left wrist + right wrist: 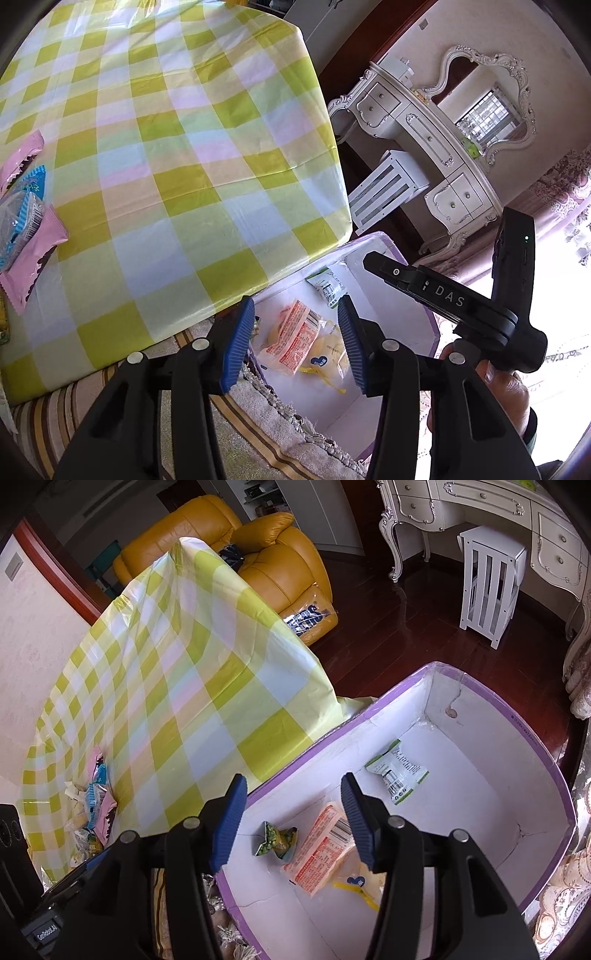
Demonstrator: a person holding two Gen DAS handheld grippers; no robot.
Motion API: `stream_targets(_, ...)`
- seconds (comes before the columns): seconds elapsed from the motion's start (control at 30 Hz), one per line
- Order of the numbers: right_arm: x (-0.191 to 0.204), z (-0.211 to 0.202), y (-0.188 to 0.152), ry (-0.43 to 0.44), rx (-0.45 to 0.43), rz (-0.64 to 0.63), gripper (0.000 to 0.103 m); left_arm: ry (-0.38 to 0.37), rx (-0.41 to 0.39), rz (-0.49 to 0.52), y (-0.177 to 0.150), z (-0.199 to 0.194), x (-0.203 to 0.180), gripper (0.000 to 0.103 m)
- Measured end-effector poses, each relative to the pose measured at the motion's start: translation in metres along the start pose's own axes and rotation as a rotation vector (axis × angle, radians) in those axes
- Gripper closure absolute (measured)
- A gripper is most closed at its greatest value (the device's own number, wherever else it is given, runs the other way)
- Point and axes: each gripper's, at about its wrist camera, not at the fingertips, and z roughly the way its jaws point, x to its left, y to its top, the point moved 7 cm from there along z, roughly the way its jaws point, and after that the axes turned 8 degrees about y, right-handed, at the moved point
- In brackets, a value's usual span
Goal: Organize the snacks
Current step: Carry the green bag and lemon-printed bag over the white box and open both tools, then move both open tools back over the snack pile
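Observation:
A purple-rimmed white box (546, 760) stands on the floor beside the table. Inside lie an orange-and-white packet (317, 860), a yellow packet (354, 882), a green-and-white packet (399, 771) and a small green twisted sweet (273, 843). My right gripper (291, 819) hangs open over the box with nothing between its blue pads. My left gripper (297, 341) is also open and empty above the same box (402, 317), over the orange packet (291, 339) and yellow packet (328, 354). The right gripper's body (454, 306) and a hand (506, 391) show at right there. More snacks, pink (33, 254) and blue (22, 210), lie on the table.
The table wears a green, yellow and white checked cloth (177, 166). A heap of snack packets (92, 812) sits at its left edge. A white stool (487, 579), an ornate dresser (424, 147) and an orange armchair (258, 554) stand on the dark wood floor.

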Motion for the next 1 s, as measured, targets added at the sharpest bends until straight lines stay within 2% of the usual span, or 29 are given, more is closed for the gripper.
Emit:
stream_targets(0.27,0.035,0.008,-0.012,0.038,0.043,-0.067,0.045,0.05,-0.049,-0.043,-0.005,-0.027,0.031,0.056)
stream_targets(0.67,0.099,0.03,-0.047,0.109,0.142,-0.175,0.044,0.163,-0.124,-0.241,-0.025,-0.087,0.126,0.049)
stream_targets(0.87,0.136,0.038,-0.066,0.153,0.194,-0.246,0.039,0.248,-0.172,-0.355,-0.04,-0.122,0.179,0.043)
stream_targets(1.0,0.157,0.042,-0.077,0.173,0.224,-0.28,0.036,0.322,-0.196,-0.416,-0.049,-0.14,0.217,0.032)
